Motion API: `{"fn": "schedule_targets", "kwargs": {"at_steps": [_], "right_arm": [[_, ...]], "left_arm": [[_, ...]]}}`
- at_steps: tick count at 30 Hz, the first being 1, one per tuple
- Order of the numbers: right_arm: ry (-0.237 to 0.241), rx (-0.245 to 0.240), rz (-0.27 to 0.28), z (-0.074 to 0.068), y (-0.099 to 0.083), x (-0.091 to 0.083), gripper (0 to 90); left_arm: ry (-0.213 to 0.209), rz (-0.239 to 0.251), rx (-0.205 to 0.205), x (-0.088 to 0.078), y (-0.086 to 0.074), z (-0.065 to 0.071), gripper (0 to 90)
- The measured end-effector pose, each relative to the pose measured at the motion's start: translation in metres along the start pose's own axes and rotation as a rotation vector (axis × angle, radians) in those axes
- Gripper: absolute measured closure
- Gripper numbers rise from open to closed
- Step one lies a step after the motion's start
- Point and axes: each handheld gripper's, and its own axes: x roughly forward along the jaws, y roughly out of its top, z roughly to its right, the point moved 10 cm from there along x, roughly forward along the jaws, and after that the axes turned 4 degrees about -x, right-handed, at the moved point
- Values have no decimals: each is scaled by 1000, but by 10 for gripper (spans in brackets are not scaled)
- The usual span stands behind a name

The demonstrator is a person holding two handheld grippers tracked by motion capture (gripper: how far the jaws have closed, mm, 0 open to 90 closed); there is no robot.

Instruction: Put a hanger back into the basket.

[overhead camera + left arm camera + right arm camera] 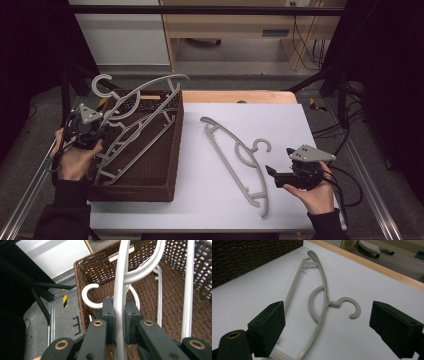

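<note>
At nine o'clock on the table [280,120], the left gripper [119,322] pinched a grey hanger [150,95] above the wicker basket [167,165], where other hangers [125,145] lay. Toward four o'clock, the right gripper [327,332] stood spread just beside a loose hanger [319,302] lying flat on the white surface

Basket [150,165] — dark brown woven wicker, rough. Hangers [240,160] — smooth grey plastic, slightly glossy. Table [300,125]: matt white top, pale wood edge. Gripper [327,327] pads [268,326] look matt black.
</note>
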Motion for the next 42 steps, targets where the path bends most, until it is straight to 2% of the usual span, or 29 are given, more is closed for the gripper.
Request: {"fn": "schedule_targets", "kwargs": {"at_steps": [8,18,21,25,30,39,40,42], "right_arm": [[0,-2,-3,0,0,1,134],[2,-4,-6,-1,0,4,134],[3,3,-8,-2,0,3,134],[1,4,-8,-1,-1,3,134],[3,3,-8,-2,-1,3,134],[4,3,-12,-2,-1,6,134],[3,1,-11,-2,-1,6,134],[4,4,-14,-2,-1,6,134]], "left_arm": [[19,-38,-1,5,-15,-7,813],[20,-96,0,15,-29,-7,813],[40,-119,-1,19,-33,-7,813],[55,-127,-15,21,-37,-7,813],[48,-156,-1,27,-42,-4,813],[26,-226,-2,43,-54,8,808],[1,-230,-11,46,-56,11,809],[-2,-237,-24,49,-59,13,810]]}}
